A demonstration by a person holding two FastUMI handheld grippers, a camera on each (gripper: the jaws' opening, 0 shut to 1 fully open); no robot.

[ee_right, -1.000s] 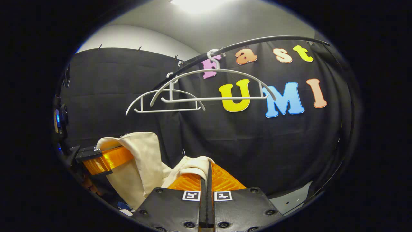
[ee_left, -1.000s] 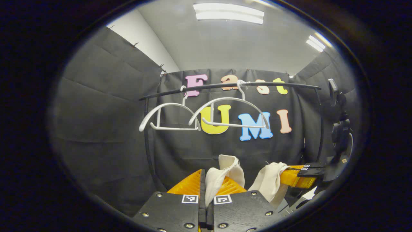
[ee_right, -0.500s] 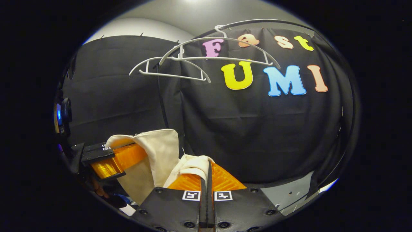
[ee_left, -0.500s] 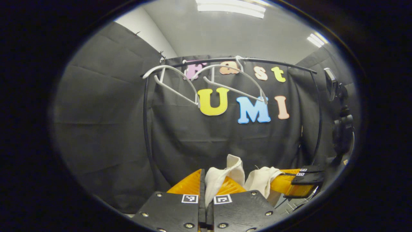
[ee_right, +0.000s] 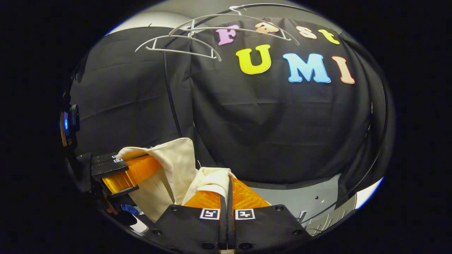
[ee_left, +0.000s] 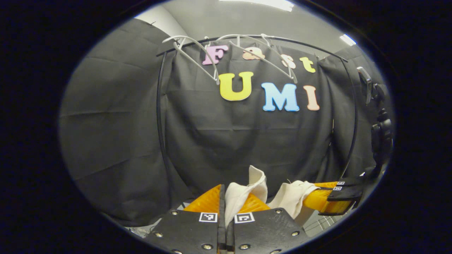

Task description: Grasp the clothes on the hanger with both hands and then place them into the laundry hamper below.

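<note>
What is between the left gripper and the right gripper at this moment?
The cream garment spans that stretch: the right gripper view shows it running from the left gripper to the right gripper, both clamped on it.

Cream garment point(ee_right: 176, 165) lower part hidden behind tongs point(ee_right: 226, 197).

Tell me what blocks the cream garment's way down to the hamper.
Nothing visible does. Both grippers, left and right, are shut on the cream cloth garment, which is off the white plastic hangers above. The hamper itself cannot be made out below.
</note>
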